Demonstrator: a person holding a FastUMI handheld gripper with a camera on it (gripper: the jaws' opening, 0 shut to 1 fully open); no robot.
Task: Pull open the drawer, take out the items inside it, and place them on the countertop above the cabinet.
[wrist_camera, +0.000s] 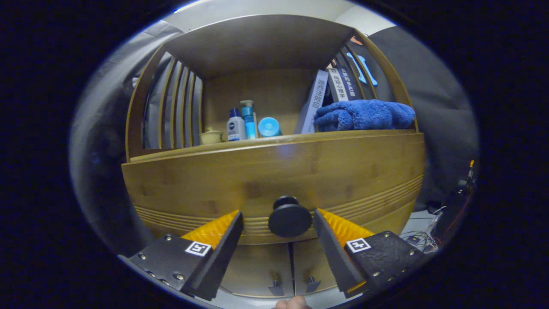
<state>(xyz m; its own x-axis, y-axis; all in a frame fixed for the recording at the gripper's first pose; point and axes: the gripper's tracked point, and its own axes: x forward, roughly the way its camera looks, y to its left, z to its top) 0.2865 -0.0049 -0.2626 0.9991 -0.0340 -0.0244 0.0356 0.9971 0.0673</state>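
Observation:
A wooden drawer front [274,171] fills the middle of the cabinet, with a round black knob [290,218] low on it. My gripper [279,223] is open, and the knob sits between its two fingertips with a gap on each side. The left fingertip [227,227] and the right fingertip [328,225] flank the knob without pressing on it. The drawer looks closed, so its contents are hidden. Above the drawer runs the wooden countertop [257,142].
On the countertop stand a small cup [211,136], two bottles [241,124], a blue lid [269,127], leaning books [326,94] and a folded blue towel [364,114]. Two lower cabinet doors with small handles [296,285] sit beneath. Cables [422,240] lie at the right.

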